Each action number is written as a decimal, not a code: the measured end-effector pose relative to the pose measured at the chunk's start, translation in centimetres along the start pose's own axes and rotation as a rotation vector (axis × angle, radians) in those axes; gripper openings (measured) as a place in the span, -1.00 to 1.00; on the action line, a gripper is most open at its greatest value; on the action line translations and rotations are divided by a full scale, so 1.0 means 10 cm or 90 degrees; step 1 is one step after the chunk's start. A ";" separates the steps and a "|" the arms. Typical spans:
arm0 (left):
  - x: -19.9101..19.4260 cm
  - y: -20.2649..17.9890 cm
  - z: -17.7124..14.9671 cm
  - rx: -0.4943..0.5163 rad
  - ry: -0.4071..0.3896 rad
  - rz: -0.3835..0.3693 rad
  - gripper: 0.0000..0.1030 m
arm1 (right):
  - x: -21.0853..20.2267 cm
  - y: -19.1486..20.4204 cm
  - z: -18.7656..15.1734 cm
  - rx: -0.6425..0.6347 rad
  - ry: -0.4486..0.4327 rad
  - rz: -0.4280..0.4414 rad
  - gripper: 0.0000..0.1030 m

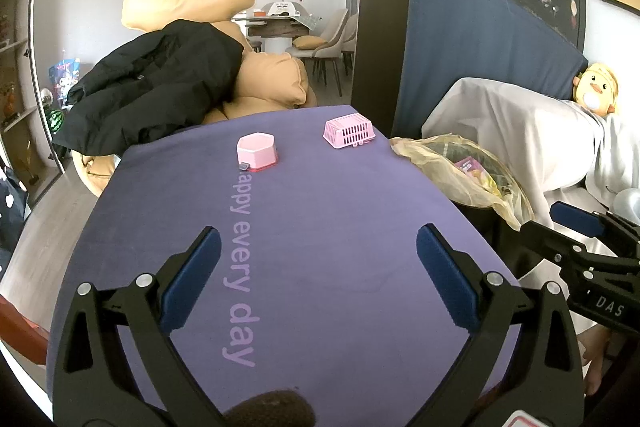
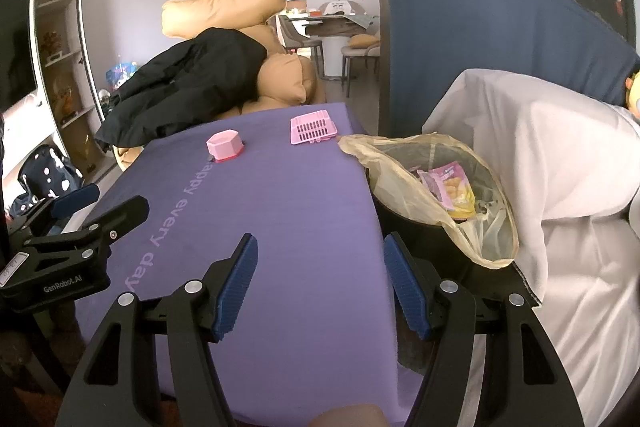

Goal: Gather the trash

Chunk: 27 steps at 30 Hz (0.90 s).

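Observation:
A black trash bin lined with a yellowish bag (image 2: 432,195) stands at the right edge of the purple-covered table (image 2: 280,227); a pink and yellow snack packet (image 2: 450,187) lies inside it. The bin also shows in the left wrist view (image 1: 468,171). My left gripper (image 1: 318,275) is open and empty above the table's near half. My right gripper (image 2: 320,279) is open and empty over the table's right edge, just short of the bin. Each gripper shows in the other's view, the right one (image 1: 580,227) and the left one (image 2: 80,211).
A pink hexagonal box (image 1: 257,151) and a pink slotted basket (image 1: 349,131) sit at the table's far end. A tan sofa with a black jacket (image 1: 152,83) lies beyond. A white-draped seat (image 2: 540,167) and a blue partition (image 2: 480,39) stand to the right.

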State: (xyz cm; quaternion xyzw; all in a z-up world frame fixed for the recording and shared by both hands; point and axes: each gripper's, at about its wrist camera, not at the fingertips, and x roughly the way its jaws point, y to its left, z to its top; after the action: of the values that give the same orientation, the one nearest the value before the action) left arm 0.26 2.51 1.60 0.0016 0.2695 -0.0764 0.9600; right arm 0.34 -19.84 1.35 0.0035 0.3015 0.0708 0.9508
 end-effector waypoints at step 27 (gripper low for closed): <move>0.02 0.03 -0.03 0.005 0.001 -0.009 0.82 | -0.02 0.01 -0.01 0.001 -0.001 -0.003 0.20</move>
State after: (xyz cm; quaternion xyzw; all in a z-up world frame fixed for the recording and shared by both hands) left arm 0.33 2.82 1.19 0.0033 0.2704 -0.0845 0.9590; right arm 0.16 -19.82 1.39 0.0036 0.3008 0.0684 0.9512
